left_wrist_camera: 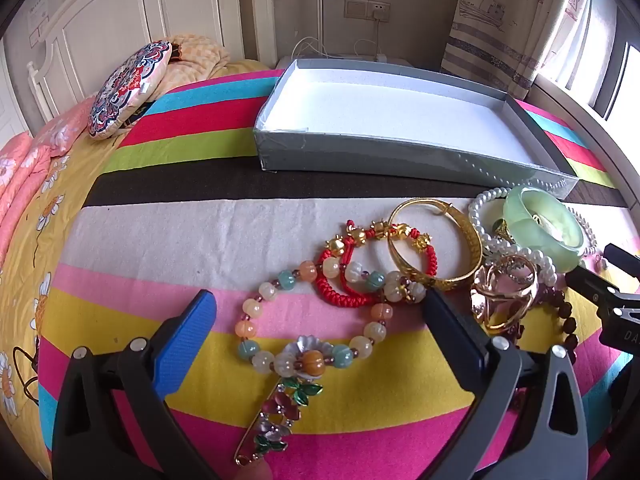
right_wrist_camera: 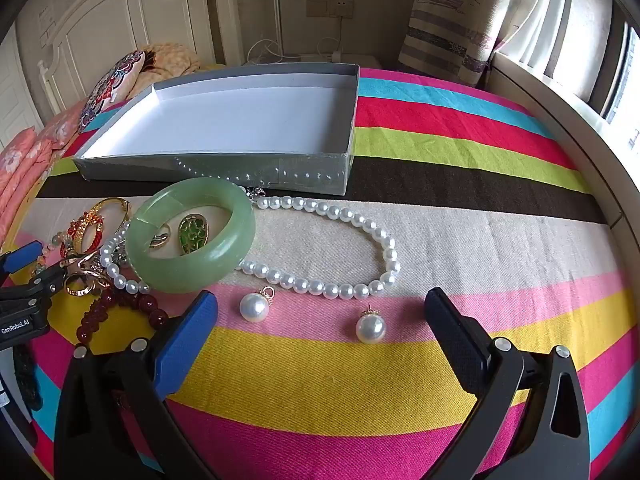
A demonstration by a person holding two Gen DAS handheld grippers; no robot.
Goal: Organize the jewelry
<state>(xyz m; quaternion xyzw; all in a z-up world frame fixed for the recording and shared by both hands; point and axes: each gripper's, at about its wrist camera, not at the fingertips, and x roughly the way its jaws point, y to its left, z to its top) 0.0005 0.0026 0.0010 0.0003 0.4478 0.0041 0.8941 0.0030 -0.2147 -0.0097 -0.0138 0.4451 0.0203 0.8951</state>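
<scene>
Fingers of both grippers are gaping wide, holding nothing. Jewelry pile (left_wrist_camera: 460, 264) is lying tangled before grey box (left_wrist_camera: 400, 152); grabbing one bracelet risks dragging neighbours.

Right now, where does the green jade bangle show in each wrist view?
Left wrist: green jade bangle at right, resting on the pearl necklace.
Right wrist: bangle left of centre, before the grey box.
Shared landmark: the grey box, behind the bangle in both.

The striped bedcover (right_wrist_camera: 440, 208) is matt woven cloth. The green bangle (right_wrist_camera: 192, 236) looks glossy, smooth stone, the pearl necklace (right_wrist_camera: 332, 288) lustrous, the gold bangle (left_wrist_camera: 436, 244) shiny metal
</scene>
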